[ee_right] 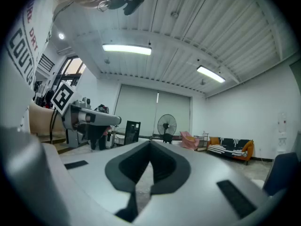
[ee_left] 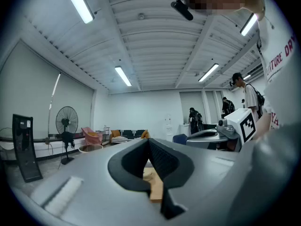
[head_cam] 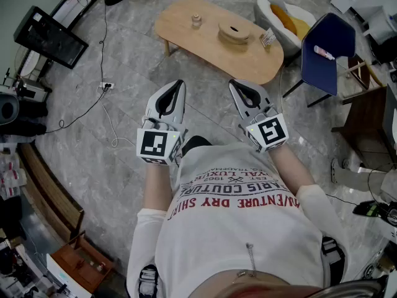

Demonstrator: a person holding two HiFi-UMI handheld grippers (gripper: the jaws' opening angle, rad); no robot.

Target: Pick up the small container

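The small container (head_cam: 196,21), a pale lidded jar, stands on the left part of a light wooden oval table (head_cam: 186,39) far ahead of me. Further right on that table sit a round wooden piece (head_cam: 234,33) and a small clear item (head_cam: 268,38). Both grippers are held close to the person's chest, well short of the table. My left gripper (head_cam: 177,83) is shut with nothing held, its tips meeting in its own view (ee_left: 149,141). My right gripper (head_cam: 235,83) is also shut and empty (ee_right: 150,143).
A blue chair (head_cam: 327,45) and a white armchair with a yellow cushion (head_cam: 282,17) stand right of the table. A black screen (head_cam: 49,37) and a floor cable (head_cam: 105,87) lie at the left. A standing fan (ee_left: 67,121) and people (ee_left: 195,120) are across the room.
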